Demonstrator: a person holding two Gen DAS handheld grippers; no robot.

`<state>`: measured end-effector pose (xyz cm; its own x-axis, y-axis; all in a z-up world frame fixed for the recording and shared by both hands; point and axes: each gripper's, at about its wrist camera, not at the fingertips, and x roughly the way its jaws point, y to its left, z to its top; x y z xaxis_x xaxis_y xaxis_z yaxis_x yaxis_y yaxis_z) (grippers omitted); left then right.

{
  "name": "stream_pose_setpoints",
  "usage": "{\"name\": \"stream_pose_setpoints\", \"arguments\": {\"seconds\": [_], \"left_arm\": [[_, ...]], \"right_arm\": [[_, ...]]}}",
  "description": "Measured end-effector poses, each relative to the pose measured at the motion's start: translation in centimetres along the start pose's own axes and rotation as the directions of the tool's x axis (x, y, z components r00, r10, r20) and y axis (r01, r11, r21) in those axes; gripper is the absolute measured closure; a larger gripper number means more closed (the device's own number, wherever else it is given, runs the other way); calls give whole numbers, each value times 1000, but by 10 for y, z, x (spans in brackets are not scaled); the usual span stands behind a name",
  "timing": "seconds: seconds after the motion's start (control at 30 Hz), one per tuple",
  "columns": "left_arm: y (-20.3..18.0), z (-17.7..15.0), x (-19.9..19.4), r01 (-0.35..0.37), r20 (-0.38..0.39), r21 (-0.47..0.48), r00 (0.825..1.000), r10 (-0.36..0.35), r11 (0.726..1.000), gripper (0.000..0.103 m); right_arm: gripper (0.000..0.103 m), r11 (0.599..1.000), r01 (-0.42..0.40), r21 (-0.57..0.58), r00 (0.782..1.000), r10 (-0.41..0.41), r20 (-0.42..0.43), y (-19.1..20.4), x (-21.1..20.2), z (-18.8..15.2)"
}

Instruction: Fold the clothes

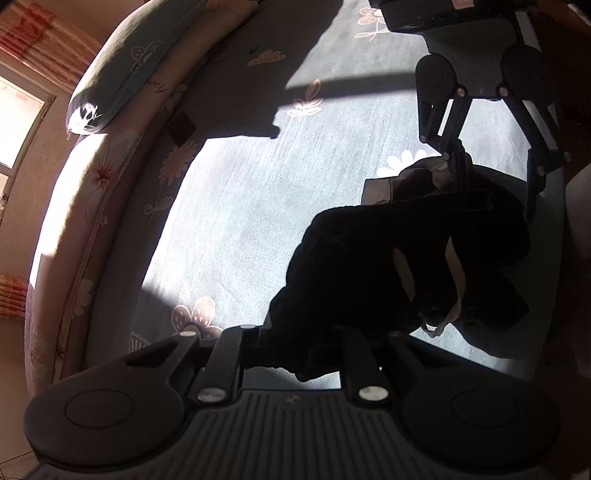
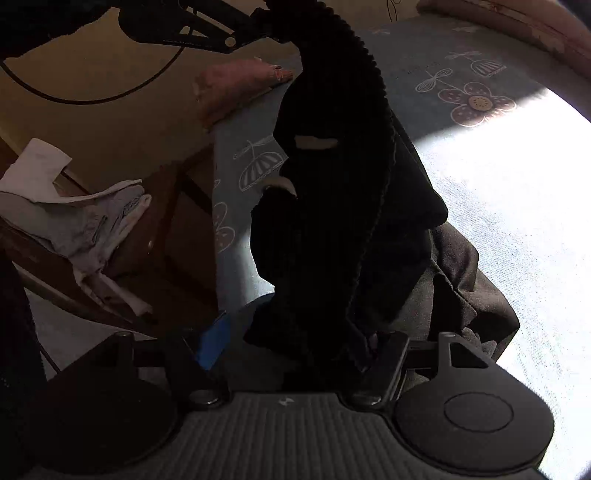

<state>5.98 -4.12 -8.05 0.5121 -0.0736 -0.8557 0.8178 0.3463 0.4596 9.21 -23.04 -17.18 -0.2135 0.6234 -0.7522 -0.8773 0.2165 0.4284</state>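
Both grippers meet the black garment [image 2: 332, 206]: left jaws apparently clamp it, right jaws gape around it.

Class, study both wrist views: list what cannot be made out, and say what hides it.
- Black garment, left wrist view: type unclear, bunched and in shadow.
- Left tool: fingertips buried under the dark cloth.
- Right tool, right wrist view: contact with the cloth lost in shadow.
- Grey clothes: cut off by the picture edge.

Black ribbed garment [image 2: 332, 206] hangs from left gripper [image 2: 258, 22] at top edge, draping onto floral bedsheet [image 2: 498, 184]. Right gripper [image 2: 299, 350]: jaws apart, cloth between. Pale clothes [image 2: 85, 229] heaped off bed's left edge.
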Motion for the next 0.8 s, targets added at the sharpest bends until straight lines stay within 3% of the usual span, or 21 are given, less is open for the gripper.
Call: {"name": "stream_pose_setpoints", "arguments": {"seconds": [0.23,0.33,0.4,0.53,0.8], "left_arm": [[4,8,3,-21,-27,-57,999,20,998,90],[7,9,4,-20,-35,-78,999,18,997,90],[9,9,4,-19,-31,-93,999,16,996,90],[10,11,4,-8,-1,-102,1000,8,995,90],[23,15,12,47,85,-88,996,-39,995,90]], "right_arm": [[34,996,25,81,997,-31,75,-14,20,6],[52,993,-81,91,995,76,65,-8,15,8],[52,978,-190,91,980,183,78,-2,6,7],[44,992,-35,122,993,21,116,2,19,2],[44,970,24,241,979,-71,189,15,46,5]]}}
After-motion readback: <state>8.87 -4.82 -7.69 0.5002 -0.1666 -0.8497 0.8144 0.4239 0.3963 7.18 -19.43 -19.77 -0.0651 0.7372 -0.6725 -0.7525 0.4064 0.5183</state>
